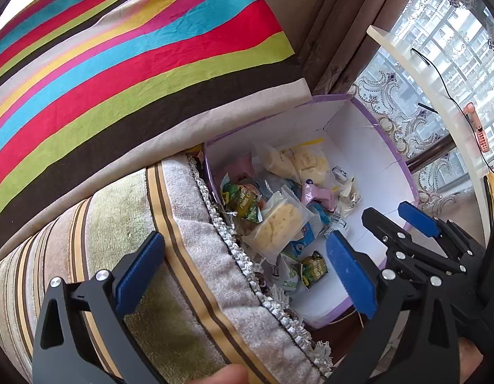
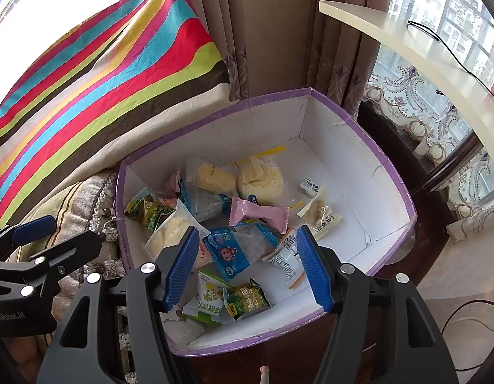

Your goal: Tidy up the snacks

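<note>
Beside the sofa arm (image 1: 195,256), a purple-edged box (image 2: 390,172) holds the snacks in a loose heap: bread rolls in clear bags (image 2: 211,179), a pink wrapper (image 2: 259,214), blue packets (image 2: 227,249) and green packets (image 2: 247,297). Both tongs hover above it with nothing in them; the left gripper (image 1: 243,272) stands spread wide, half over the sofa arm, and the right gripper (image 2: 247,265) stands partly apart over the blue packets. The wrappers overlap and look slick, so a downward grab could likely pinch two at once or let one slide out. The soft rolls might get squashed if clamped hard, and the two tools are close enough to knock together.
</note>
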{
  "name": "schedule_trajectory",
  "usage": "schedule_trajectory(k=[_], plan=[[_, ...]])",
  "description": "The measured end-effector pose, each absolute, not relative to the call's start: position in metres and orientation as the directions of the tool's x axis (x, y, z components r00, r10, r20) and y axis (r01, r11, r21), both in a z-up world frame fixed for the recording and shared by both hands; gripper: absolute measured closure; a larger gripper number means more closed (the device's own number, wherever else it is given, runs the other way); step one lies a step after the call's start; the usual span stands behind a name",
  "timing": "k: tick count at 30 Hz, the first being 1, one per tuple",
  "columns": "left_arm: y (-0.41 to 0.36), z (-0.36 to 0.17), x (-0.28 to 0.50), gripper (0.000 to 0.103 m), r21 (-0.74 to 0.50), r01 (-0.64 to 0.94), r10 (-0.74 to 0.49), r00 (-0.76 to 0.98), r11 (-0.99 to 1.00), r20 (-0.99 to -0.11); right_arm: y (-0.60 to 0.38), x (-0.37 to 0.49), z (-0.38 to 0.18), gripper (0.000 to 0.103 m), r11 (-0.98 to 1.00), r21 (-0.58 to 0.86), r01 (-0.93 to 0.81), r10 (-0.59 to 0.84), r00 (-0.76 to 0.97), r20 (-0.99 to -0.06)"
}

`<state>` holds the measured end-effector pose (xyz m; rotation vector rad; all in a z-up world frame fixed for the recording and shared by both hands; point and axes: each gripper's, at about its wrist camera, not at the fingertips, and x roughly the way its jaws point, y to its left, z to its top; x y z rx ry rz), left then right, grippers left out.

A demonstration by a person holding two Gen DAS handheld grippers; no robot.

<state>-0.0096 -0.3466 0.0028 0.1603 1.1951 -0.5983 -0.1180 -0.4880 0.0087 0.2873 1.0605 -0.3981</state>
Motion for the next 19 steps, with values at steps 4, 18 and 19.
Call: schedule_trajectory(k=[4, 18, 19], plan=[[-0.348, 0.002, -0.010, 0.002, -0.183, 0.519, -0.346, 0.236, 0.835, -0.908, -0.489, -0.118, 0.007, 0.041, 0.892, 0.039, 0.450, -0.176, 0.425, -0.888], [-0.345, 0.014, -0.012, 0.002, -0.169, 0.523, -0.351, 0.271, 0.835, -0.897, -0.484, -0.116, 0.012, 0.041, 0.892, 0.047, 0.450, -0.173, 0.435, -0.884], [-0.337, 0.018, -0.011, 0.002, -0.171, 0.515, -0.356, 0.284, 0.840, -0.890, -0.480, -0.113, 0.017, 0.041, 0.895, 0.051, 0.443, -0.170, 0.444, -0.880]])
